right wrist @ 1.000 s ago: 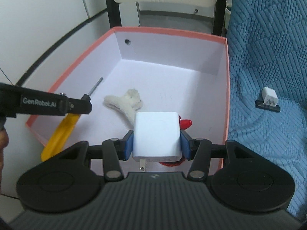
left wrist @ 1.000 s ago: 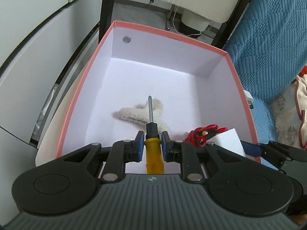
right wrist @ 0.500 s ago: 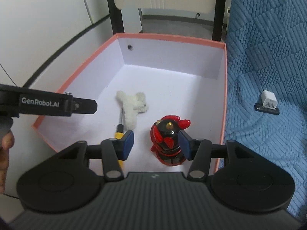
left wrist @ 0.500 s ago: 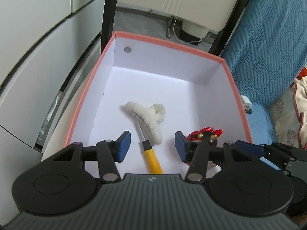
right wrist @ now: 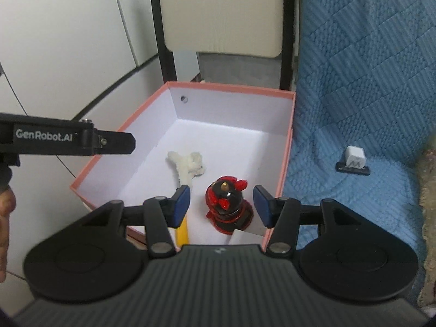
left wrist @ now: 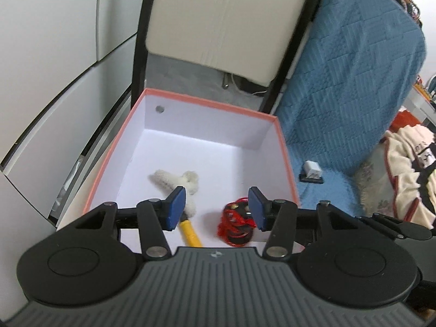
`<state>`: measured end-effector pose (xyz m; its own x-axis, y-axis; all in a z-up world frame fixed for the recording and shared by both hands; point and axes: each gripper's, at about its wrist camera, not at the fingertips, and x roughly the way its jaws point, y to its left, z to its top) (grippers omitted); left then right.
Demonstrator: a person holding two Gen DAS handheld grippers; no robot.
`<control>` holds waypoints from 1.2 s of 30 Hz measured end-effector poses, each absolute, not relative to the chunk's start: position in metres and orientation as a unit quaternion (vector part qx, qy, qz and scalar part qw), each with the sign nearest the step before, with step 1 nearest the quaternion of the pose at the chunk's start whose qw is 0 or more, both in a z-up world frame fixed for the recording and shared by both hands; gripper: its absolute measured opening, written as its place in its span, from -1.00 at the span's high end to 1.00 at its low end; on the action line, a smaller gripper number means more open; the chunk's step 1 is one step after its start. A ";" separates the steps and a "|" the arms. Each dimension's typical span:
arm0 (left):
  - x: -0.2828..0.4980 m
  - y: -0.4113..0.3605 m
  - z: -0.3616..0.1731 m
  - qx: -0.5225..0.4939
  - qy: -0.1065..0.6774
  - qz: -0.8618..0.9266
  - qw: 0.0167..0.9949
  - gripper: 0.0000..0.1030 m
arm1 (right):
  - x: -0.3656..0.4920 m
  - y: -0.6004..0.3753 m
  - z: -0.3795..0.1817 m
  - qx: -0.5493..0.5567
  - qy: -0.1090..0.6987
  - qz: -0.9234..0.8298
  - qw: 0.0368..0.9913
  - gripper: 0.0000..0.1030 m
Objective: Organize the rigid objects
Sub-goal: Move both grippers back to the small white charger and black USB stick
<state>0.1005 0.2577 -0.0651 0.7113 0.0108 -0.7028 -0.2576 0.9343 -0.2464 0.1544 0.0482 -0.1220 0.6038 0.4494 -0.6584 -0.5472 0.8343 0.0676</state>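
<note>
a home room: blue quilted blanket (right wrist: 362,81) over soft furniture, a cream chair back (left wrist: 231,19), white cabinet fronts (right wrist: 54,35).

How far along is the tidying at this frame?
Done: the screwdriver, red figurine, fluffy white item and a white block lie in the pink box. In hand: nothing; left gripper and right gripper are open. Left: the small white charger on the blue cover.

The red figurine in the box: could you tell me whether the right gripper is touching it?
Apart. The right wrist view shows the right gripper open, with white box floor visible between each fingertip and the red figurine.
</note>
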 end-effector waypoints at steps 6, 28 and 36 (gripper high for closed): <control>0.083 0.220 -0.043 -0.156 0.353 0.057 0.921 -0.10 | 0.134 0.019 -0.102 -0.066 0.323 0.275 0.903 -0.06; 0.040 0.086 -0.026 -0.135 0.322 -0.014 0.937 -0.14 | 0.079 -0.109 -0.093 -0.035 0.291 0.207 0.933 -0.06; 0.037 0.043 -0.043 -0.125 0.334 -0.049 0.933 -0.17 | 0.061 -0.151 -0.107 -0.025 0.290 0.181 0.939 -0.06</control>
<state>0.0368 0.0431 -0.0432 0.7724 -0.1748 -0.6107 0.0079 0.9640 -0.2659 0.0609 -0.1508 -0.1069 0.7661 0.3249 -0.5545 -0.3542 0.9334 0.0575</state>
